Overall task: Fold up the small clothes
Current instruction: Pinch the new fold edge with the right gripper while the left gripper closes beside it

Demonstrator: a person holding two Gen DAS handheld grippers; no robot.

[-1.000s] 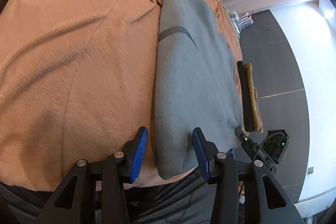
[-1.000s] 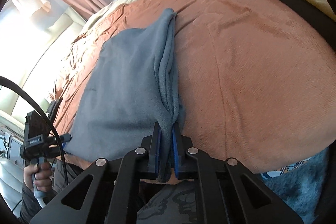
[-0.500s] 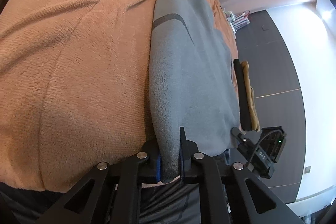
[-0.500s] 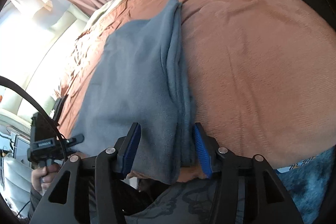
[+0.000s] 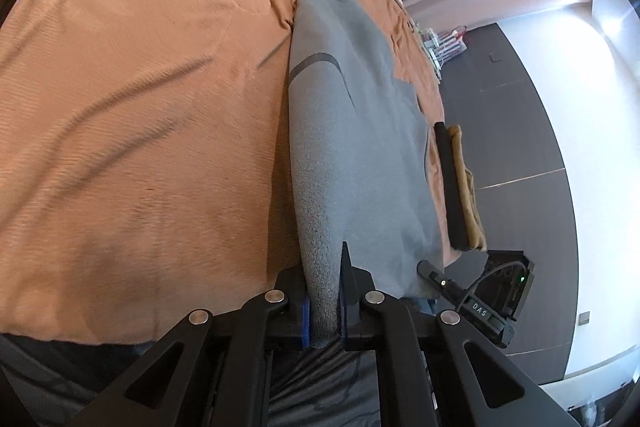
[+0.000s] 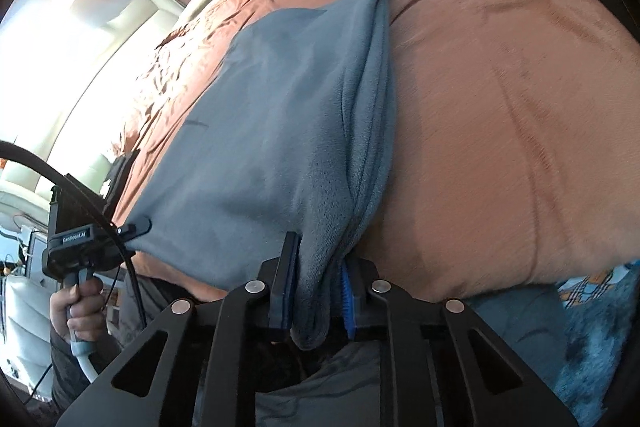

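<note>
Grey fleece, a small soft garment (image 5: 360,155) with one darker curved stripe, lies lengthwise on a rust-orange plush bedspread (image 5: 140,107) that covers the bed; its near edge hangs just over the bed's front border. At left, the left gripper (image 5: 323,307) has its jaws pressed together on the near left corner of the garment, the cloth pinched between the blue pads. At centre the garment's body lies flat on the bed, apparently already doubled once along its length, since stacked layered edges (image 6: 372,131) run down its right side in the right wrist view. At right, the right gripper (image 6: 318,301) has just been closing its jaws, with the bunched near right corner of the fleece between them; the pads press on that thicker fold. Further right, a folded black item and a folded tan item (image 5: 460,187) rest together near the bed's edge, seemingly finished pieces. Judged from this arrangement, the lengthwise fold is done and both near corners are secured; what remains is to carry the near edge over toward the far end, set it down squarely, smooth it, and place the garment with the folded items. Whether more clothes await cannot be told.
</note>
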